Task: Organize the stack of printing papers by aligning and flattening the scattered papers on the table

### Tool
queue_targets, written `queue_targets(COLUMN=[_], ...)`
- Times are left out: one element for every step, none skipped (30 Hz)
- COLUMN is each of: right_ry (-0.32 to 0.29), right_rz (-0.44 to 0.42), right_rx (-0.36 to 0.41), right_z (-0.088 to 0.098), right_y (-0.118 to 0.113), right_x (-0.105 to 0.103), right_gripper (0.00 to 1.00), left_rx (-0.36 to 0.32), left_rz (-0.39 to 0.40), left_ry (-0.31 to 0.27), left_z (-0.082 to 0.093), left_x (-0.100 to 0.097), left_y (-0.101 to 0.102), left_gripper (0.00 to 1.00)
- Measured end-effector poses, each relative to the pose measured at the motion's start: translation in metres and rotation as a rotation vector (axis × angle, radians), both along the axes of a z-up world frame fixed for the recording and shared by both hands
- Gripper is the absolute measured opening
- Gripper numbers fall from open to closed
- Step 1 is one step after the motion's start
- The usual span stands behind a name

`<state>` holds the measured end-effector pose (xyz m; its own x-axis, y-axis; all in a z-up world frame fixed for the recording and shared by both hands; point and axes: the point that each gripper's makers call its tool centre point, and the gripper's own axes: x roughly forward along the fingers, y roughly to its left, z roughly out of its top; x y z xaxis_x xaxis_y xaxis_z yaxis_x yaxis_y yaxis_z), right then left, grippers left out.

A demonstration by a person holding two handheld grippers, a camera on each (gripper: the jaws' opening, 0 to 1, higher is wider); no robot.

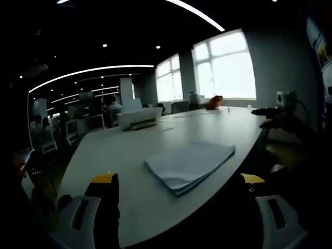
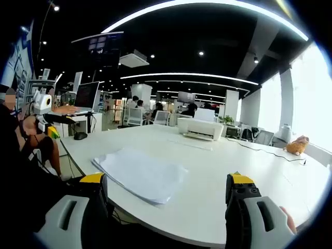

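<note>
Both tongs stood spread with nothing between them, the left gripper (image 1: 179,189) and right gripper (image 2: 166,187) held short of the paper stack (image 1: 189,165) lying fanned near the white table (image 1: 124,150) edge; a printer (image 2: 201,128) sat farther back, its details too small to tell

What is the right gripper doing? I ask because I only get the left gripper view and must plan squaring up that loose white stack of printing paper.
Observer: The right gripper is open and empty. Its yellow-tipped jaws are wide apart, short of the white paper stack.
Operator: Anything else lying on the table nearby?
Observer: A thin dark cable lies on the white table, apart from the stack, running toward an orange plush toy.
</note>
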<state>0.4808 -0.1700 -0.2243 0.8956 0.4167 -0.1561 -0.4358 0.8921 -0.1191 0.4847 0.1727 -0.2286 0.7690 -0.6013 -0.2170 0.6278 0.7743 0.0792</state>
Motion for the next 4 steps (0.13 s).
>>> queue_targets(right_ry=[-0.001, 0.000, 0.002, 0.004], right_rz=[0.000, 0.000, 0.000, 0.000], right_rx=[0.000, -0.001, -0.003, -0.005], right_z=[-0.0001, -0.0006, -0.0020, -0.0027], right_y=[0.0001, 0.0001, 0.0001, 0.0000], right_x=[-0.0001, -0.0003, -0.0004, -0.0005], right_gripper=[0.90, 0.90, 0.90, 0.90], left_rx=[-0.001, -0.002, -0.001, 0.000], left_rz=[0.000, 0.000, 0.000, 0.000], left_ry=[-0.002, -0.002, -0.002, -0.002], left_z=[0.0004, 0.0007, 0.0005, 0.0003], left_x=[-0.0001, -0.0003, -0.0005, -0.0007], left_y=[0.0000, 0.0002, 0.0003, 0.0004], left_gripper=[0.97, 0.97, 0.97, 0.97])
